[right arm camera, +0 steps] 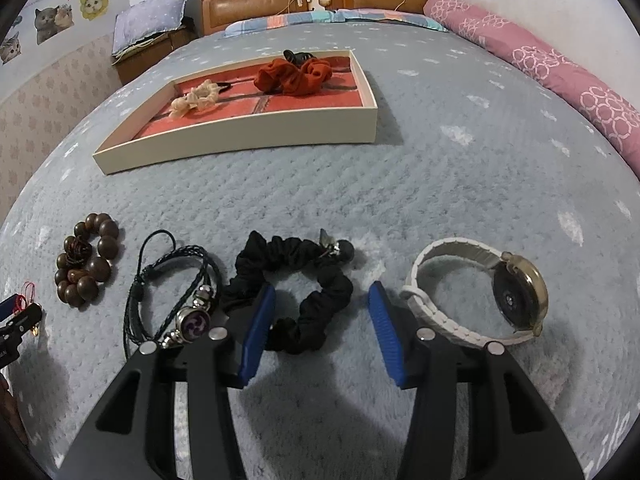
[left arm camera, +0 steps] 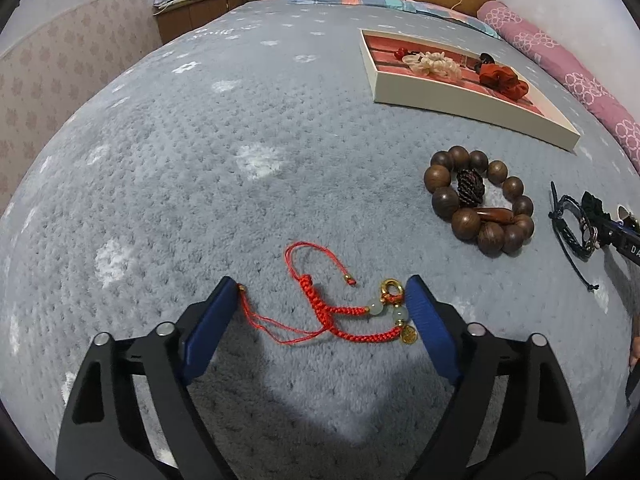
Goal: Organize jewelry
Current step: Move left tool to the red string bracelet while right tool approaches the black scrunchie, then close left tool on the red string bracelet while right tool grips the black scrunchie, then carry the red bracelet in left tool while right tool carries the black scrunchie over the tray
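- Risk first: the left gripper (left arm camera: 320,316) stands spread around the red cord bracelet (left arm camera: 340,316) on the grey blanket (left arm camera: 200,160), not yet pinching — the thin cord may slip out, or its loose loop may snag.
- The right gripper (right arm camera: 322,328) is released too; the black scrunchie (right arm camera: 296,288) lies partly between its jaws, so the pads may catch fluffy blanket together with the fabric.
- The tray (right arm camera: 240,136) sits well apart, further up the bed, already holding scrunchies.
- Writing: the wall sticker (right arm camera: 52,8) seems to read "CATS"; the rest is unclear.
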The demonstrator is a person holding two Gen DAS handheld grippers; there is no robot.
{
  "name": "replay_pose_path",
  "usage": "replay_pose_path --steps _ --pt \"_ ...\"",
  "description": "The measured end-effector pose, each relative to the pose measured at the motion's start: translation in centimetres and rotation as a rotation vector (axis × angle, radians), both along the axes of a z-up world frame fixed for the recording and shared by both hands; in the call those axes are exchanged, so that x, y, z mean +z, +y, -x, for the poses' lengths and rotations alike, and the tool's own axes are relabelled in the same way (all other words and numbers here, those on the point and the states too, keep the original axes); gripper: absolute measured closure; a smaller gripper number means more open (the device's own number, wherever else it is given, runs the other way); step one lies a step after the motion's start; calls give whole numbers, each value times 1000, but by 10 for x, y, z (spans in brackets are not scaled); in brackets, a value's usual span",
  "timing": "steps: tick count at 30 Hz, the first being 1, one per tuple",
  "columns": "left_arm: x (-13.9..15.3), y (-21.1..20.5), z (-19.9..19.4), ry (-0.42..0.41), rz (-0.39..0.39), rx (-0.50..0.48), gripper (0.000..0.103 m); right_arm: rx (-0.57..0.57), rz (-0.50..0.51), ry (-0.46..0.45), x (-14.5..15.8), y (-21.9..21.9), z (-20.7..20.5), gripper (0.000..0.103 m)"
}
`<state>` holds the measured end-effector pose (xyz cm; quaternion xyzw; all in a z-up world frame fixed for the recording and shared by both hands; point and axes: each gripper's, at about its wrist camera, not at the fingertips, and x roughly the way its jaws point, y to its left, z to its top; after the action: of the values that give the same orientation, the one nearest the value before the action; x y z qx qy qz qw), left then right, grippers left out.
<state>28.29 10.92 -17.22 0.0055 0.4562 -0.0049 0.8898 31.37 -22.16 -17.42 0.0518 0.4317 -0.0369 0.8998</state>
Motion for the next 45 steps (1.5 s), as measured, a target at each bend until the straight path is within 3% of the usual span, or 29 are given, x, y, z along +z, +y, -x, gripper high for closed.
replay_pose_path --steps 6,10,16,22,29,36,45 --pt "0 1 0 -8 4 8 31 5 16 1 -1 3 -4 55" --pt "0 1 0 -6 2 7 33 19 24 -2 -1 6 -3 62" --pt "2 -4 6 -25 -15 -10 64 24 33 -6 0 9 -2 66" --pt "3 -4 9 -31 -9 -7 83 40 28 -14 0 11 0 76" --pt "5 3 4 -25 23 -3 92 51 24 -17 2 11 2 89" --pt "9 5 -6 -17 45 -4 97 37 -14 -40 8 3 4 91" --pt "24 8 -21 -33 60 -4 97 46 6 -94 31 2 -3 92"
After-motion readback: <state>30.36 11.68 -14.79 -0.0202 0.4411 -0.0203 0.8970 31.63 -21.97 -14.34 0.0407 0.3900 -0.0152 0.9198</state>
